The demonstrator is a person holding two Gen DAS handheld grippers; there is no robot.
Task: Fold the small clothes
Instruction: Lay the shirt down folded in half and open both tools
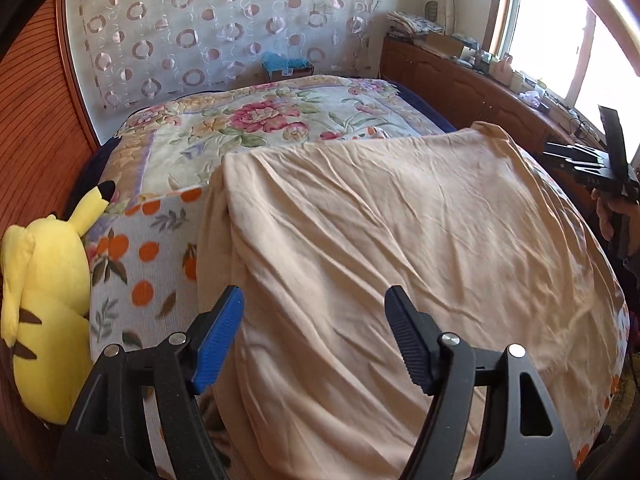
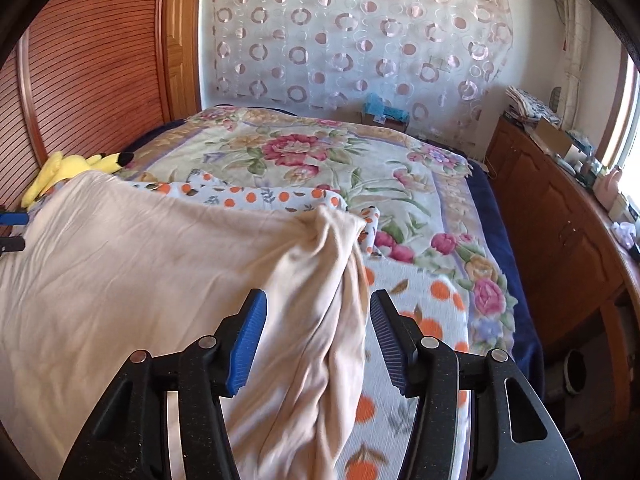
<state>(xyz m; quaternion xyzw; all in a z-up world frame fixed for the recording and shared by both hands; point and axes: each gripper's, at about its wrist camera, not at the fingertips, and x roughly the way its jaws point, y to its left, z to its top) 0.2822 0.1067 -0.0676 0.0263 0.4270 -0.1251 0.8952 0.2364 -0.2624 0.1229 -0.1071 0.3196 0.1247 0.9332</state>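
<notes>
We see the cloth (image 1: 400,240) lying on the bed (image 1: 256,120). Jaws of left gripper (image 1: 314,312) and right gripper (image 2: 318,316) are spread, pinching nothing. A toy (image 1: 44,300) sits left of the cloth.

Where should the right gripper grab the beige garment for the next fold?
Judging from the right wrist view: take the bunched far corner of the beige garment, coming from its right edge. The cloth gathers into thick folds there, an easy pinch; elsewhere it lies flat.
</notes>
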